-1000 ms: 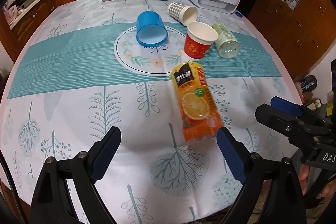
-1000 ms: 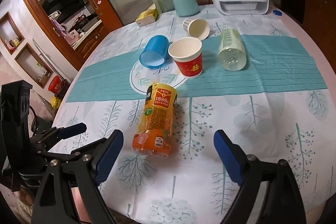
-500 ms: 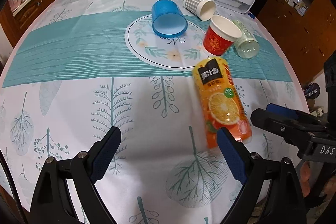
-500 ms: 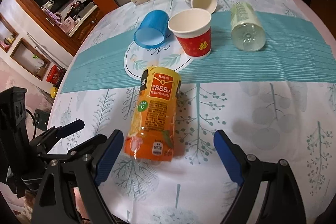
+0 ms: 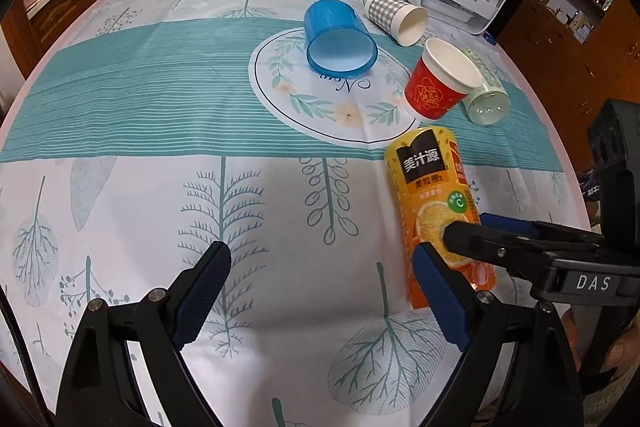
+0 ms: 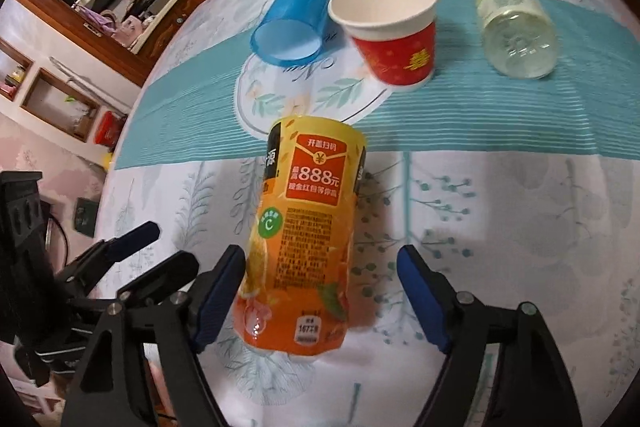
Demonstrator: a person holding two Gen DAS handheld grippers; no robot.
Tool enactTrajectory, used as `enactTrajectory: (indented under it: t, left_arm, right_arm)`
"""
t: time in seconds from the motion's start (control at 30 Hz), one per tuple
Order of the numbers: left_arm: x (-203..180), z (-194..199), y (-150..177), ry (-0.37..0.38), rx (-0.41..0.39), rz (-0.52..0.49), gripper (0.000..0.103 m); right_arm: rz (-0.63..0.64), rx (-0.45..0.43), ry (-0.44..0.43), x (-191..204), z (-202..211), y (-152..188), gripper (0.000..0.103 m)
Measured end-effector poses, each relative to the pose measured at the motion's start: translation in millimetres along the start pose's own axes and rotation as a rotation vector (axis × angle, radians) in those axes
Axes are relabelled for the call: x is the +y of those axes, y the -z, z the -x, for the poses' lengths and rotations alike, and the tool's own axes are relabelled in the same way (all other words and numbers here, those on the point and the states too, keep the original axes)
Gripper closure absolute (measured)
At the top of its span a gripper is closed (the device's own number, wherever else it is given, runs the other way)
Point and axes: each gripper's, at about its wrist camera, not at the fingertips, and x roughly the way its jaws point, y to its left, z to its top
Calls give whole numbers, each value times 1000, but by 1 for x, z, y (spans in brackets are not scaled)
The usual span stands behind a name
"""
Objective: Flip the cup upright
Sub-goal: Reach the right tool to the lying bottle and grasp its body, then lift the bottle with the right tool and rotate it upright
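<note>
Two cups lie on their sides and want flipping: a blue cup [image 5: 338, 41] at twelve o'clock from the left gripper [image 5: 320, 291], mouth toward the camera, and a checked cup [image 5: 394, 17] just past it at one o'clock. Both look empty. A red cup [image 5: 440, 83] between them and the grippers already stands mouth-up, also empty as far as can be seen.

An orange bottle [image 6: 300, 239] lies across the near cloth, its base between the spread fingers of the right gripper [image 6: 320, 297], not clamped; likely it is being approached first because it blocks the way. A clear bottle [image 6: 516, 27] lies at one o'clock, seemingly empty. Left gripper's fingers stand wide apart, holding nothing, over bare cloth.
</note>
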Motion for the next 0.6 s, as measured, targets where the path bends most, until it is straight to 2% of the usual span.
enactTrajectory:
  t: [0.23,0.4,0.6]
  left_arm:
    - [4,-5,-2,0,12,11,12]
    - [9,-8,-4,1,20,26,12]
    - [12,-11,-6,1,29,36,12]
  right_arm:
    - [6,64,-49,5,-11,-9,41]
    - [1,92,-62,6,-15,-15,41]
    - [-62,165,-120,-5,-24,-23,41]
